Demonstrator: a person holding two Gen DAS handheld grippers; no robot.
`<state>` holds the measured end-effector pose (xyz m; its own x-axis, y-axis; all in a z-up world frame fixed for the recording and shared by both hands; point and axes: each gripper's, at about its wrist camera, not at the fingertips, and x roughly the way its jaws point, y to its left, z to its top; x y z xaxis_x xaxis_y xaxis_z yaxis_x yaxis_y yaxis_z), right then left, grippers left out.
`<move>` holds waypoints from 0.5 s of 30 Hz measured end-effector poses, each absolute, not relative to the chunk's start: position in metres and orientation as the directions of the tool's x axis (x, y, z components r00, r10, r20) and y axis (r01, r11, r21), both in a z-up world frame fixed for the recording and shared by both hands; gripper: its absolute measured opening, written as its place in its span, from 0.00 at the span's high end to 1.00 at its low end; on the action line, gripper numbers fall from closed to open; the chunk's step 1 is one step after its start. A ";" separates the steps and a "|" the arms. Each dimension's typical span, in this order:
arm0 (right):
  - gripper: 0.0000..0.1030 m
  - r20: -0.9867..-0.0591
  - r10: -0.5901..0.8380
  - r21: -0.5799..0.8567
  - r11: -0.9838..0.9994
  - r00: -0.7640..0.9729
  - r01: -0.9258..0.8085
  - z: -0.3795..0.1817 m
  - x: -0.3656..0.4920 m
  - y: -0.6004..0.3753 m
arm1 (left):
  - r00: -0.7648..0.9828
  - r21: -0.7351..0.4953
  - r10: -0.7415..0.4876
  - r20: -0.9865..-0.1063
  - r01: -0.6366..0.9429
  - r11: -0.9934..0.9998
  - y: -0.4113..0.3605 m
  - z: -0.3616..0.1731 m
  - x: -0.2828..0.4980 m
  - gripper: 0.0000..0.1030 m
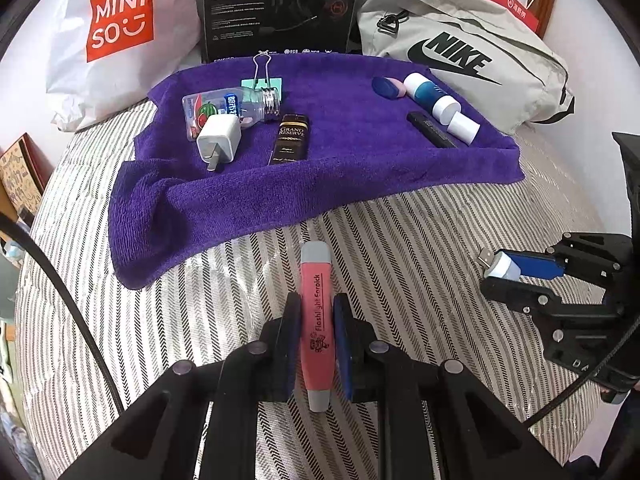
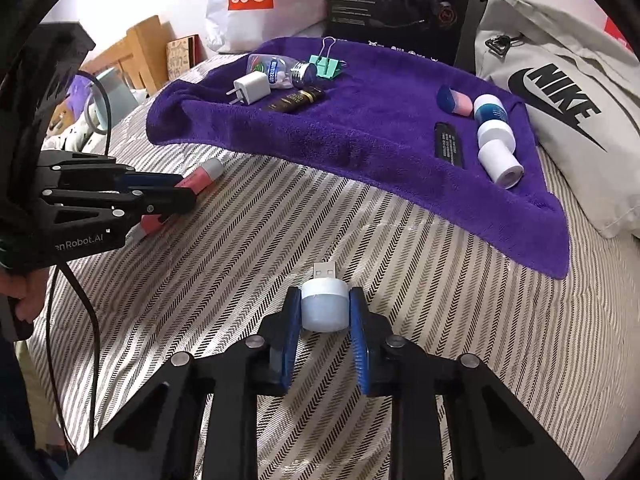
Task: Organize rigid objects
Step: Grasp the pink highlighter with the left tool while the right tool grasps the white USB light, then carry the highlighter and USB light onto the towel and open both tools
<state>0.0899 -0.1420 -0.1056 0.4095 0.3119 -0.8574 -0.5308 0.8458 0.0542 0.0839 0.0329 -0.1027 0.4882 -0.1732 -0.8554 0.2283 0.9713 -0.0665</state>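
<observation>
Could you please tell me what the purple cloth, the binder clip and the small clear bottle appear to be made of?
Purple cloth: soft terry-like fabric, with fuzzy pile and folds. Binder clip: probably painted metal, a mint body with thin shiny wire handles. Clear bottle: likely plastic, see-through with a printed label; its ribbed silver cap looks metallic.

Eight small objects are being counted on one purple towel across the frame's upper middle: one clear bottle, one charger plug, one binder clip, one dark box, one eraser, one black stick, two white tubes. Two more items are being gripped: one pink flashlight, one USB lamp. Two bags are being seen behind.
</observation>
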 end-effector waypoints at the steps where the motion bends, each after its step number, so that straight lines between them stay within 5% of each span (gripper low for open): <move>1: 0.77 -0.861 0.319 0.069 0.844 0.397 -0.531 -0.105 0.091 -0.145 | 0.489 -0.063 -0.172 -0.855 0.231 0.971 0.032 -0.102 0.083 0.84; 15: 0.77 -0.874 0.280 0.041 0.857 0.397 -0.514 -0.106 0.088 -0.165 | 0.485 -0.057 -0.176 -0.857 0.251 0.966 0.038 -0.102 0.081 0.84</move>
